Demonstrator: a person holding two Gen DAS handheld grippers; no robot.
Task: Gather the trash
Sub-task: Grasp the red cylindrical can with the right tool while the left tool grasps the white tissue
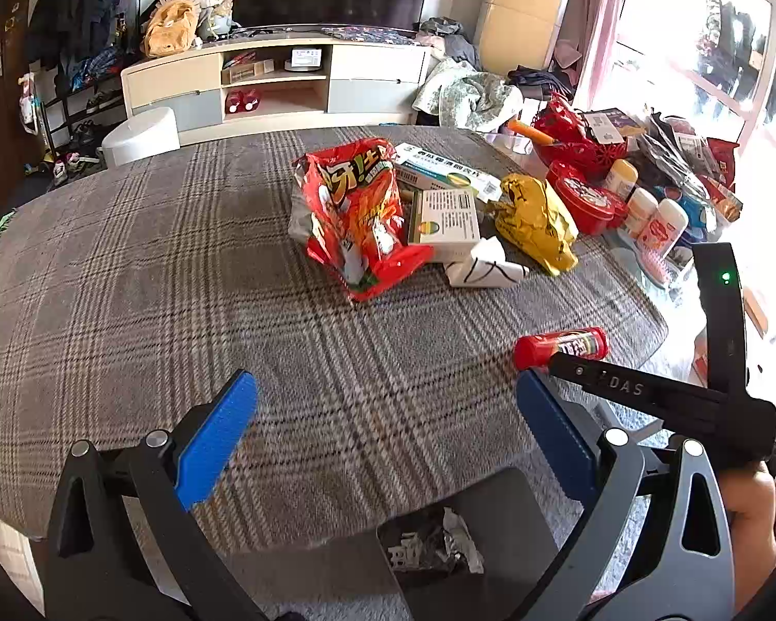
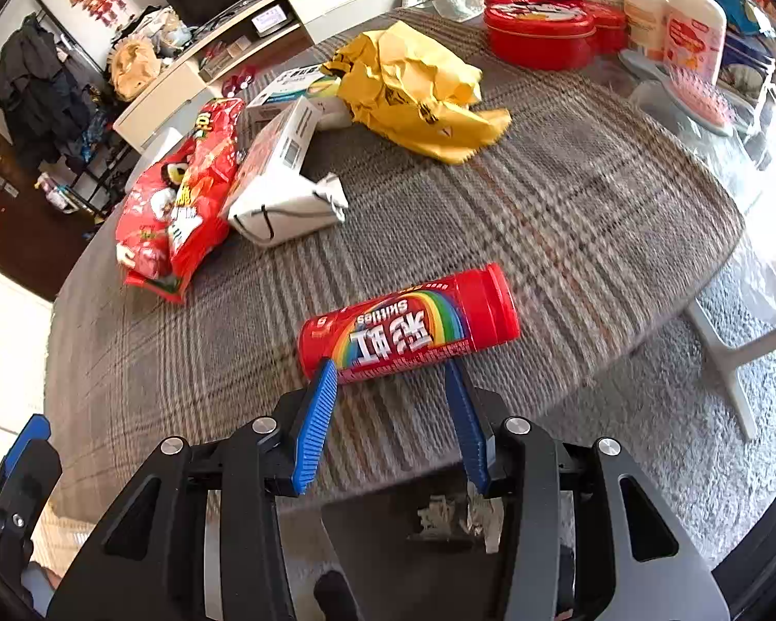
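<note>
Trash lies scattered over a table covered with a grey plaid cloth [image 1: 181,269]: a red snack bag [image 1: 357,217], a white box [image 1: 442,217] leaning against it, a crumpled white carton [image 1: 483,266] and a crumpled yellow wrapper [image 1: 535,217] just beside that. Nearer the table's edge, apart from that heap, a red candy tube [image 2: 408,328] lies on its side. The right gripper [image 2: 393,393] points down at it, its blue fingers [image 2: 315,414] reaching either side of the tube's near edge; the jaws are partly drawn in, and I cannot tell whether the pads press the tube yet. The left gripper [image 1: 388,424] hangs over bare cloth with its jaws spread wide and nothing between them. Below both, off the table's edge, a dark bin [image 1: 471,548] holds some crumpled scraps. Red tins and bottles crowd the far corner.
</note>
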